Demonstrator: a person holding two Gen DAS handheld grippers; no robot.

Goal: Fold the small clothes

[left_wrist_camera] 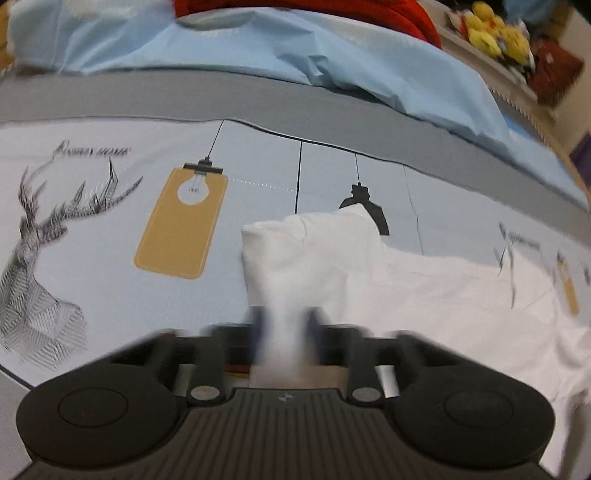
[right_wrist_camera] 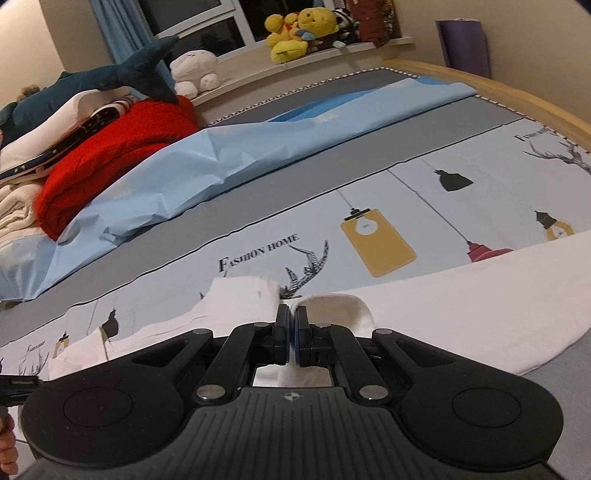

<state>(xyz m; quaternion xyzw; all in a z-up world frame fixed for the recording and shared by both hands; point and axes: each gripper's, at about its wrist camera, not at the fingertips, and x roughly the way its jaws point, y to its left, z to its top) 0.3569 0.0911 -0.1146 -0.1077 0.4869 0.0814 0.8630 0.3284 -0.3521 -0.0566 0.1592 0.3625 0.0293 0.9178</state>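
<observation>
A small white garment (left_wrist_camera: 424, 295) lies on the printed bedsheet (left_wrist_camera: 110, 236). In the left wrist view my left gripper (left_wrist_camera: 286, 328) is blurred, its jaws apart with a bunched part of the white garment between them; the cloth rises as a folded flap ahead of the fingers. In the right wrist view my right gripper (right_wrist_camera: 291, 332) is shut on an edge of the white garment (right_wrist_camera: 461, 317), which curls up around the fingertips and spreads to the right over the sheet.
A light blue sheet (right_wrist_camera: 207, 162) lies crumpled further back on the bed. A red blanket (right_wrist_camera: 122, 147) and folded clothes are stacked at the far left. Plush toys (right_wrist_camera: 295, 33) sit on the windowsill. The wooden bed edge (right_wrist_camera: 517, 92) runs along the right.
</observation>
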